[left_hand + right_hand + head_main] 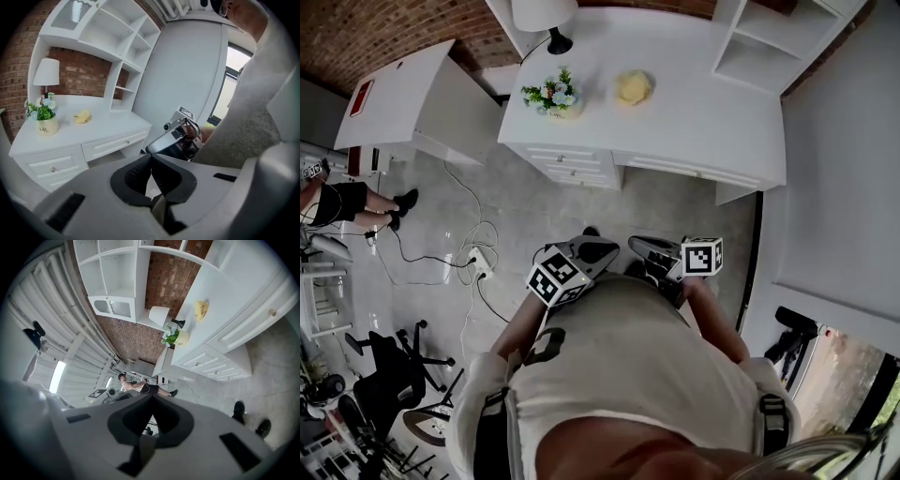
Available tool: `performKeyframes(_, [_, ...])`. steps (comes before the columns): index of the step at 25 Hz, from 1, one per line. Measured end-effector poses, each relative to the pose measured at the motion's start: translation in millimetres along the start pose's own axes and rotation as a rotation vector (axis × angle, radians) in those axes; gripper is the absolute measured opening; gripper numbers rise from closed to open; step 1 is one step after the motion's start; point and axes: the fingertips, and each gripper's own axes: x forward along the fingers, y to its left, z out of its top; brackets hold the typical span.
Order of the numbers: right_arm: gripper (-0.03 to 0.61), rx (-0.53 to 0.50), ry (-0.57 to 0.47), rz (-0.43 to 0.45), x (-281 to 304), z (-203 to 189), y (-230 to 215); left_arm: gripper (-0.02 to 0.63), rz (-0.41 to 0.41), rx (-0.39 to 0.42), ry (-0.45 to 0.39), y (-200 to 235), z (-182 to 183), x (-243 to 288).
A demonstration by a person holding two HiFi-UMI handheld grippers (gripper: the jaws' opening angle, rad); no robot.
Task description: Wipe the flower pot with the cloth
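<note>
The cream flower pot (555, 101) with small flowers stands on the white desk (694, 112), and the crumpled yellow cloth (633, 87) lies to its right. Both grippers are held close to my body, well short of the desk. My left gripper (598, 249) is shut with nothing in it, and so is my right gripper (639, 247). In the left gripper view the jaws (151, 159) meet, with the pot (47, 123) and cloth (83, 116) far off to the left. The right gripper view shows its closed gripper (152, 399), with the pot (179, 337) and cloth (201, 309) far off.
A white lamp (546, 17) stands at the desk's back left and shelves (769, 42) rise at its right. Drawers (572, 167) face me. Cables and a power strip (478, 262) lie on the floor to the left. A person (352, 202) sits at the far left.
</note>
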Motion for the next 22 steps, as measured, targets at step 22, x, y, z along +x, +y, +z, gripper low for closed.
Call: performKeyframes(22, [0.011, -0.146, 0.174, -0.235, 155, 100, -18, 0.02, -0.008, -0.168, -0.223, 194, 40, -77])
